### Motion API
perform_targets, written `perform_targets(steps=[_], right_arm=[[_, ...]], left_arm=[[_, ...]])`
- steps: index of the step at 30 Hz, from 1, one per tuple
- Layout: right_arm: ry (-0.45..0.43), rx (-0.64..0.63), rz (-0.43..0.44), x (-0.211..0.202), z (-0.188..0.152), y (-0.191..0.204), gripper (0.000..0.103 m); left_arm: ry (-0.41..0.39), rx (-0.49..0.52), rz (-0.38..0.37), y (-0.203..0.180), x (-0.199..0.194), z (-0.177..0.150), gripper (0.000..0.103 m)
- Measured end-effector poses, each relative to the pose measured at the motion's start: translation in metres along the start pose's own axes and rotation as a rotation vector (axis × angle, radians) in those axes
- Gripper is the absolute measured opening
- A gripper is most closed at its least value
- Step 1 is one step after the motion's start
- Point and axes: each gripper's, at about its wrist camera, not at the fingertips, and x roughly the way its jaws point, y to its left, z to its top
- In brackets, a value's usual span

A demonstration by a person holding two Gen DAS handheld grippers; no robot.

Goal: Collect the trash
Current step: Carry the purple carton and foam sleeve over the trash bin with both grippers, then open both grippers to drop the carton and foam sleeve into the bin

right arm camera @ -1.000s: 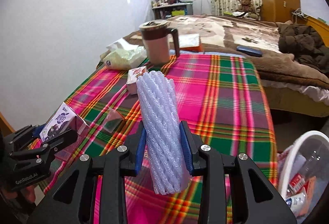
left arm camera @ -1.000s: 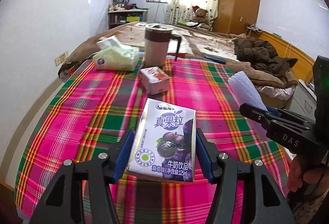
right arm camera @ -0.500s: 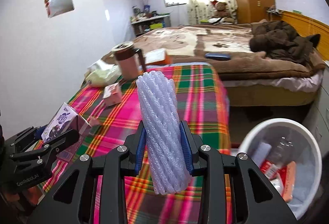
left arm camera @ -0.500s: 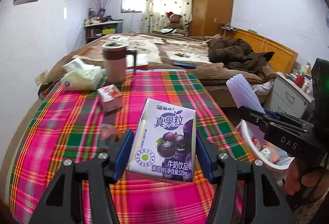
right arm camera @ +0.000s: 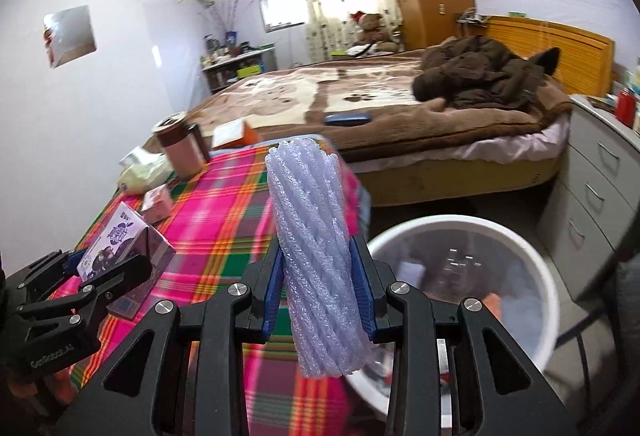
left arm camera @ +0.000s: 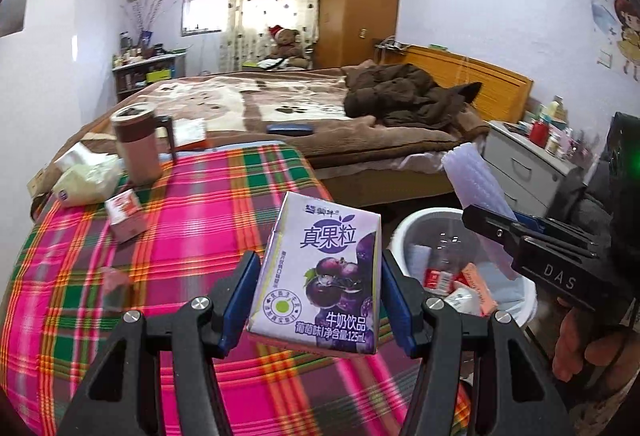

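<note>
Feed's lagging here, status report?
Left gripper shut on purple milk carton. Right gripper shut on white foam-net sleeve. White trash bin ahead, unobstructed.

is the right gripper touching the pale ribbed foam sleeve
Touching. In the right wrist view the right gripper has both blue pads pressed against the sides of the pale ribbed foam sleeve, holding it upright with no gap.

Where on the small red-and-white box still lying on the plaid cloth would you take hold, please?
Grip the small box across its two long side faces, coming from above: it lies flat on the plaid cloth, apart from the mug and tissue pack.
</note>
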Motion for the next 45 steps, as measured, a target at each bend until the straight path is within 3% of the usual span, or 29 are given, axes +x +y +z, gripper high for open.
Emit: perform_targets(steps=[17, 32, 38, 40, 45], right_arm=[[0.022, 0.125, -0.195, -0.008, -0.013, -0.077, 0.033], [0.110, 0.141, -0.260, 0.010, -0.028, -0.098, 0.034], [0.133, 0.159, -0.272, 0.013, -0.030, -0.104, 0.047], [0.131, 0.170, -0.266, 0.012, -0.031, -0.106, 0.066], [0.128, 0.173, -0.258, 0.009, -0.031, -0.106, 0.067]], left_arm=[[0.043, 0.086, -0.154, -0.088, 0.052, 0.011, 0.061], [0.122, 0.089, -0.180, -0.105, 0.083, 0.000, 0.061], [0.129, 0.076, -0.179, -0.102, 0.087, 0.000, 0.070], [0.126, 0.076, -0.183, -0.102, 0.086, -0.001, 0.072], [0.121, 0.070, -0.179, -0.099, 0.081, 0.000, 0.073]])
